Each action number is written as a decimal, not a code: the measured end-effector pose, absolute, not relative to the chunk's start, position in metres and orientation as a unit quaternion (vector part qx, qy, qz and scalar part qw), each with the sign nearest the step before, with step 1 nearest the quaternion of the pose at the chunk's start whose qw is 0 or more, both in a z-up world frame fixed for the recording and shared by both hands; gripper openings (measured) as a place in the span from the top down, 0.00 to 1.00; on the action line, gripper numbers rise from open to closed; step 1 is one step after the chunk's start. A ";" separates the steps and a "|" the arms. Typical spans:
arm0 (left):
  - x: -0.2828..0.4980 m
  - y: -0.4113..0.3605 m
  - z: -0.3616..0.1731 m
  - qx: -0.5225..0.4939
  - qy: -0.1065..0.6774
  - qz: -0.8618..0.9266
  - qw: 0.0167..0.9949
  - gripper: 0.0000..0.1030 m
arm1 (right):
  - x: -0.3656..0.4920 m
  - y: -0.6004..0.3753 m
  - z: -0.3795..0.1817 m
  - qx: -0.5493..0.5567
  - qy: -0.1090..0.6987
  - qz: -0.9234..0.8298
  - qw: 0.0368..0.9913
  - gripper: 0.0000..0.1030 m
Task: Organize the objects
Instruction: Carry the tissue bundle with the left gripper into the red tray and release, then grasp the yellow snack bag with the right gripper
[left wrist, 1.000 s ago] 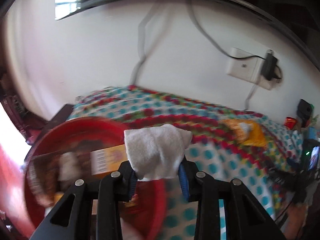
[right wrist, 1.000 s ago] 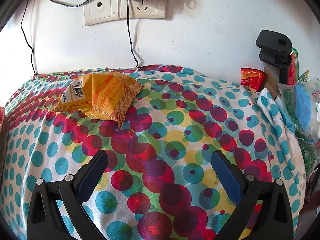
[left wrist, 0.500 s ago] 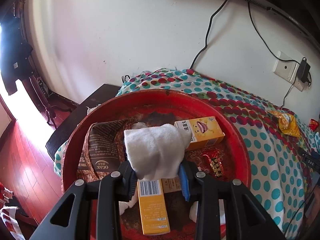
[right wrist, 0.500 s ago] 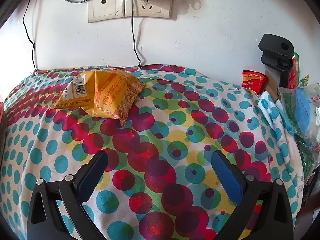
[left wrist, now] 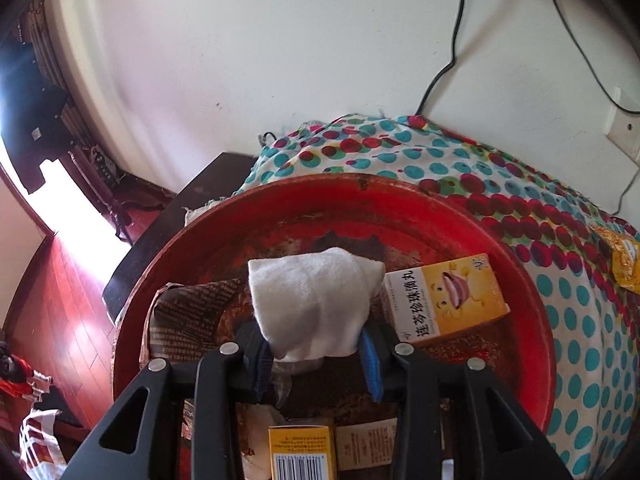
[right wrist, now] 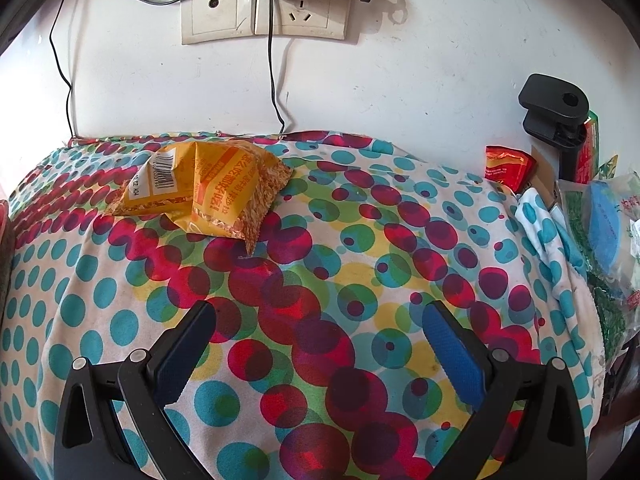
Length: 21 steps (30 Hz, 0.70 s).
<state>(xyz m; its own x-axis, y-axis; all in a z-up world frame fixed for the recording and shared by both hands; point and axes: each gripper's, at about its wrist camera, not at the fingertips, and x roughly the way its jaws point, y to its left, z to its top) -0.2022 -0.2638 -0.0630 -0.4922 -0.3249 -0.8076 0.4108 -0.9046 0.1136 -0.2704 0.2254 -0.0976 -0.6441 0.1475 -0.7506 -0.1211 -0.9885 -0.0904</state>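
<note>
The left tongs (left wrist: 316, 354) point down over a round red tray (left wrist: 532, 320), and a folded white cloth (left wrist: 312, 300) sits between their blue-lined fingers (left wrist: 370, 364); their jaws are opening, with a gap showing between the right pad and the cloth, so the pads no longer press it from both sides. The cloth hangs just above the middle of the tray. Just to the right of the cloth lies a yellow box (left wrist: 448, 296) printed with a cartoon mouth. To its left lies a dark brown printed packet (left wrist: 188, 320). Below the tongs, at the near edge of the view, a second yellow box with a barcode (left wrist: 302, 456) lies in the tray too. The tray rests on a table covered by a cloth with teal and red dots (left wrist: 420, 156), set against a white wall. The right tongs (right wrist: 320, 336) hover over the same dotted cloth with their jaws wide apart and nothing between them. Beyond them, near the wall, lies a crumpled yellow snack packet (right wrist: 204, 188). On the wall above is a socket plate (right wrist: 264, 8) with a black charger plugged in. At the far right edge of the table sit a small red packet (right wrist: 506, 166) and a black clamp (right wrist: 554, 114).
</note>
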 end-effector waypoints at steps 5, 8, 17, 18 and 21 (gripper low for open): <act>-0.189 -0.260 -0.058 0.441 0.065 -0.873 0.197 0.42 | -0.272 0.221 -0.097 -0.416 -0.029 0.906 0.076 0.00; -0.169 -0.252 -0.048 0.412 0.059 -0.887 0.201 0.27 | -0.273 0.222 -0.098 -0.419 -0.032 0.904 0.080 0.00; 0.023 -0.160 -0.051 0.307 0.109 -0.938 0.121 0.25 | -0.273 0.218 -0.098 -0.419 -0.037 0.905 0.063 0.00; 0.037 -0.151 -0.058 0.303 0.117 -0.939 0.110 0.25 | -0.273 0.217 -0.098 -0.418 -0.037 0.906 0.054 0.00; 0.061 -0.131 -0.074 0.300 0.105 -0.943 0.094 0.25 | -0.271 0.213 -0.097 -0.413 -0.042 0.909 0.038 0.00</act>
